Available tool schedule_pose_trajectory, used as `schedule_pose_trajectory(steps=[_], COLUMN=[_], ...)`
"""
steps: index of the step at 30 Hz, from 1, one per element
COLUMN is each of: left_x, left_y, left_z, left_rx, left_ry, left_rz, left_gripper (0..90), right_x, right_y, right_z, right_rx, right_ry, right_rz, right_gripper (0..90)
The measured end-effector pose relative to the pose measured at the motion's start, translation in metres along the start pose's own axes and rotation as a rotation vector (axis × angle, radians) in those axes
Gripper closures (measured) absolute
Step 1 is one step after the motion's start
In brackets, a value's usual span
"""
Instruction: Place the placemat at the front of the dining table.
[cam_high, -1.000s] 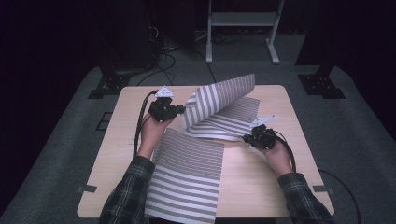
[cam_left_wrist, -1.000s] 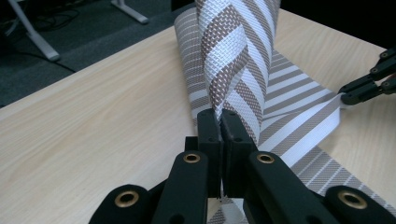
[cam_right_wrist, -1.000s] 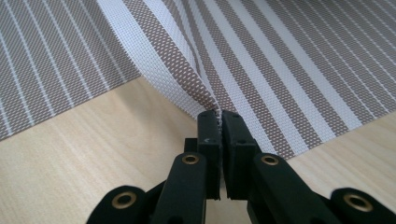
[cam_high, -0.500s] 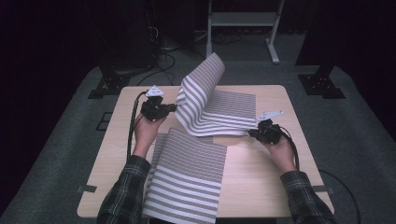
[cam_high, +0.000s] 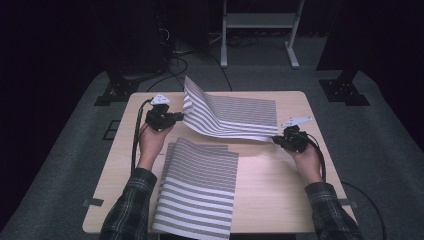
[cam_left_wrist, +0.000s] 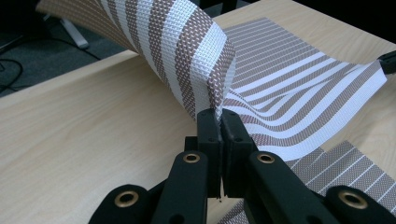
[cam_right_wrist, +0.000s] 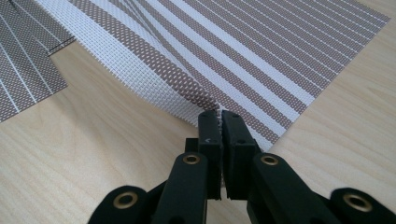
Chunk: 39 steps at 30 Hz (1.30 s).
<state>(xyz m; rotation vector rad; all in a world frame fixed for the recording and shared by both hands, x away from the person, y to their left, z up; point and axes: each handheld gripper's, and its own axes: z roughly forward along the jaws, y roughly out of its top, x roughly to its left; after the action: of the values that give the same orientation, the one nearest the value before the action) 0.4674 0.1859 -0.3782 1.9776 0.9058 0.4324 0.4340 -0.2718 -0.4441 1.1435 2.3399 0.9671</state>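
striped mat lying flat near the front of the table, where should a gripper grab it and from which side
Take the flat striped mat at a corner of its far edge, coming in low and level from the side. It lies flush on the table, so only a thin edge offers a pinch. The left gripper and right gripper hold the lifted mat that way, at its corners.

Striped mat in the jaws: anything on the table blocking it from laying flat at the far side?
Nothing visible. The striped mat is pinched by the left gripper and right gripper; the second mat lies nearer.
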Motion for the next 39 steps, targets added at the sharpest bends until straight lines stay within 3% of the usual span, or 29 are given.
schedule_pose_trajectory(steps=[6,16,25,33,39], left_x=[-0.004,-0.004,-0.010,-0.011,-0.009], left_y=[-0.011,-0.035,-0.039,-0.038,-0.036], left_z=[0.006,0.015,0.020,0.017,0.012], left_rx=[0.030,0.081,0.094,0.082,0.066], left_ry=[-0.006,-0.057,-0.083,-0.078,-0.037], left_rz=[-0.007,-0.028,-0.013,-0.014,-0.001], left_gripper=[88.3,85.4,82.0,76.4,64.8], right_x=[0.001,-0.008,-0.018,-0.019,-0.019], right_y=[0.000,-0.004,-0.006,-0.007,-0.008], right_z=[-0.003,-0.007,-0.011,-0.012,-0.011], right_rx=[0.008,0.000,-0.003,-0.006,-0.005], right_ry=[-0.022,-0.035,-0.050,-0.056,-0.053], right_rz=[-0.021,0.009,0.015,0.016,0.012], right_gripper=[87.1,87.0,87.0,86.7,85.8])
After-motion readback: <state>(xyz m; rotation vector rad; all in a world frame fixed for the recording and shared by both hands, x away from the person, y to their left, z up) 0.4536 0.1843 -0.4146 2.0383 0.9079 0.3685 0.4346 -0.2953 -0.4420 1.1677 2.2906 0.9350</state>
